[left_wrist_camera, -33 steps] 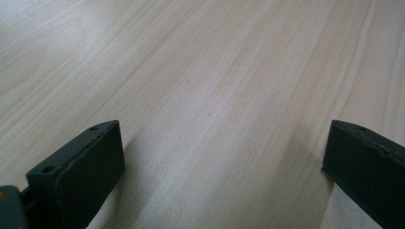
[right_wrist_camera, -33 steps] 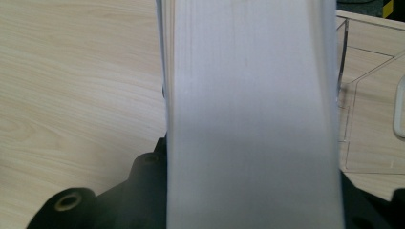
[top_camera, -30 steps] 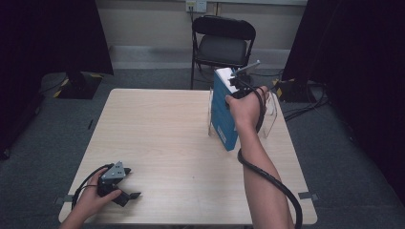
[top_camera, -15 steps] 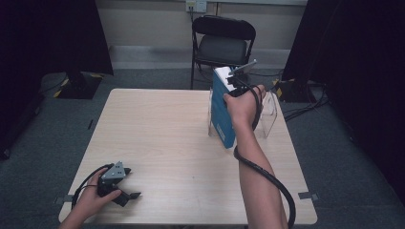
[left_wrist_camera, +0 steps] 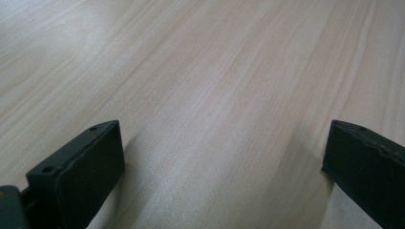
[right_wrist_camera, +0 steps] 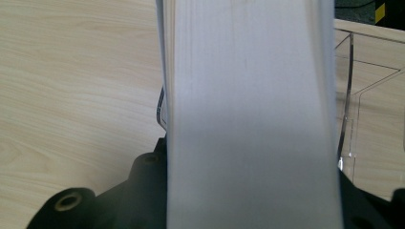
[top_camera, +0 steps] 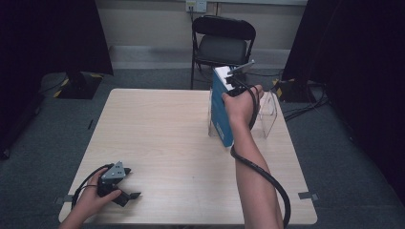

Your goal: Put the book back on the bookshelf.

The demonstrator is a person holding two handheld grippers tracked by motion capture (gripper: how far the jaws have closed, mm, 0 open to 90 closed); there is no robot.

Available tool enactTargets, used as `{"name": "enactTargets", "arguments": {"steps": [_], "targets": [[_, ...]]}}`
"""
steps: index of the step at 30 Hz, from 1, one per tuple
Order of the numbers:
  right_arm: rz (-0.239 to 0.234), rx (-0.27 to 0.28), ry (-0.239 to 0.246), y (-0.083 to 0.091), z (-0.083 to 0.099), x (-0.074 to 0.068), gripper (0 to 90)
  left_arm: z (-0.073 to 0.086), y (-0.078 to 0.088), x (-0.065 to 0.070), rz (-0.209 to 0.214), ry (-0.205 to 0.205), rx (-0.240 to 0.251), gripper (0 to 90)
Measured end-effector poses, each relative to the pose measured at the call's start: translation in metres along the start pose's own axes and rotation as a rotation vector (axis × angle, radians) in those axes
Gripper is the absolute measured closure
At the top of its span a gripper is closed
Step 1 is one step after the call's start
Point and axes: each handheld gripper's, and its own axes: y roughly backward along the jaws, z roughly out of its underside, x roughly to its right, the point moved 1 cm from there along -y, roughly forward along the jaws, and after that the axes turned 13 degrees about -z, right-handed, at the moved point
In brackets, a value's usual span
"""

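High view: the right gripper (top_camera: pixel 237 85) clamps the blue book (top_camera: pixel 220 112), tilted slightly differently than before, beside the clear stand (top_camera: pixel 267 114).

Left gripper view: jaws wide open, bare table (left_wrist_camera: pixel 215 71) between.

Right gripper view: the book's pages fill the jaws.

Two black jaws of the left gripper (left_wrist_camera: pixel 217 167) are seen rising from the lower corners, set wide apart; bare pale wood-grain table (left_wrist_camera: pixel 215 71) is seen between and beyond them.
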Motion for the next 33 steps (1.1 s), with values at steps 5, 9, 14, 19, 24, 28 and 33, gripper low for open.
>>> {"name": "enactTargets", "arguments": {"steps": [5,9,14,19,24,28,33], "targets": [[0.003,0.006,0.0,-0.004,-0.001,0.001,61.8,0.0,0.0,0.0,0.0,0.0,0.0,0.0],[0.01,0.023,0.004,-0.007,-0.002,0.001,61.9,0.0,0.0,0.0,0.0,0.0,0.0,0.0],[0.021,0.017,0.003,-0.01,-0.003,0.002,61.8,0.0,0.0,0.0,0.0,0.0,0.0,0.0],[0.018,0.032,-0.008,-0.015,-0.003,0.005,61.9,0.0,0.0,0.0,0.0,0.0,0.0,0.0],[0.014,0.032,-0.011,-0.018,-0.004,0.007,61.8,0.0,0.0,0.0,0.0,0.001,0.0,0.0],[0.022,0.034,-0.011,-0.022,-0.006,0.007,61.9,0.0,0.0,0.0,0.0,0.0,0.0,0.0],[0.026,0.029,-0.005,-0.027,-0.008,0.006,61.8,0.0,0.0,0.001,0.0,-0.003,0.002,0.0]]}}
